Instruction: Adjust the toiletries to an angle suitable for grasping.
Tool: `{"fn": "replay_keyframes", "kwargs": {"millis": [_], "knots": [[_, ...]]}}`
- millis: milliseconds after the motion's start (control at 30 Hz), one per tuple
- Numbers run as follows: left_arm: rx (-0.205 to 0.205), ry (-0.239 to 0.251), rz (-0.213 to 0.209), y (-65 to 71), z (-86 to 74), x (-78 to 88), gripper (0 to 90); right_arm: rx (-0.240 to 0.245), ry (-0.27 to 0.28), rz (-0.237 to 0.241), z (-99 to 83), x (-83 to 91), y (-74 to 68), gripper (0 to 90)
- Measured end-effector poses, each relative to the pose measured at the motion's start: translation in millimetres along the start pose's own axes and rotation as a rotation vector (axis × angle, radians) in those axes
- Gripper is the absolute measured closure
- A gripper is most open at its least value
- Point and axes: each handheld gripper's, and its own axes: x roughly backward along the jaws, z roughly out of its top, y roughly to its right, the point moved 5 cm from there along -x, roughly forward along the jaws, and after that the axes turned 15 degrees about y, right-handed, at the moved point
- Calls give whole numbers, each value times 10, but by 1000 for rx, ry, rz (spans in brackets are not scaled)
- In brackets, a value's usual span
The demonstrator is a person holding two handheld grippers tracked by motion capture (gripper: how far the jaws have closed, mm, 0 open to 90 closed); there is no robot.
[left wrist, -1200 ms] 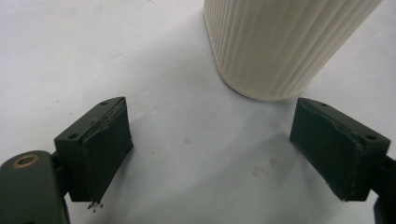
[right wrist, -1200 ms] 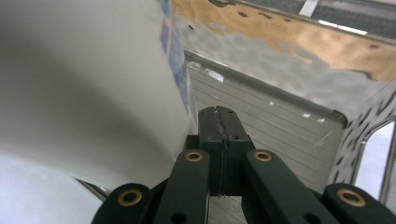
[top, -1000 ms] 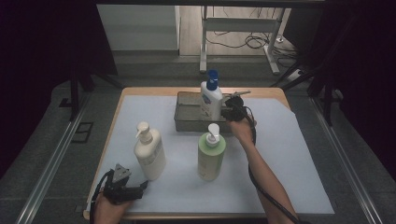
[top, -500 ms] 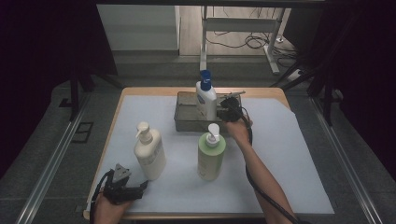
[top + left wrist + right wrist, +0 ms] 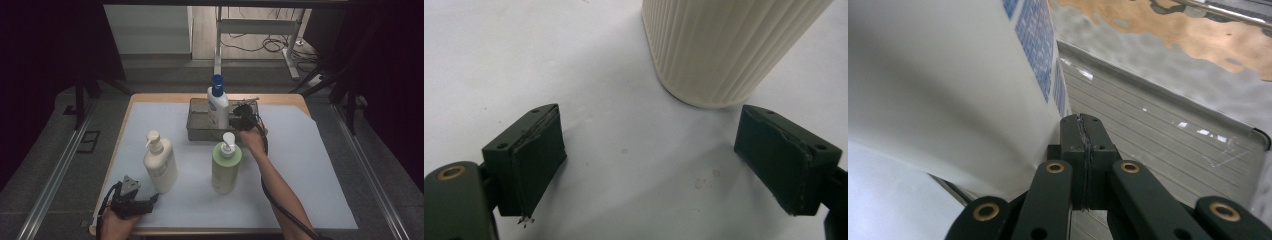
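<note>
A white bottle with a blue cap [image 5: 218, 107] stands upright in a metal tray [image 5: 197, 131] at the back of the table. My right gripper [image 5: 239, 111] sits just right of it, over the tray. In the right gripper view its jaws [image 5: 1083, 122] are shut pad to pad with nothing between them, right beside the bottle's labelled side [image 5: 948, 85]; whether they touch it I cannot tell. My left gripper [image 5: 152, 200] rests near the front left edge, open [image 5: 649, 150], with the ribbed cream pump bottle [image 5: 724, 45] just beyond its fingertips.
The cream pump bottle [image 5: 160, 162] and a green pump bottle [image 5: 226, 165] stand upright on the white mat [image 5: 310, 165], in front of the tray. The tray's ribbed floor and wall [image 5: 1158, 145] lie ahead of the right jaws. Floor rails run along both table sides.
The blue-capped bottle has shifted a little to the left in the tray, and my right gripper has followed it. The left gripper has stayed where it was.
</note>
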Motion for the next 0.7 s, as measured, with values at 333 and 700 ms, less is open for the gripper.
{"fn": "replay_keyframes", "kwargs": {"millis": [333,700], "knots": [[0,0,0,0,0,0,123,18,-17,19,25,-72,-110,883],[0,0,0,-1,0,0,123,31,-21,37,49,-127,-195,879]]}}
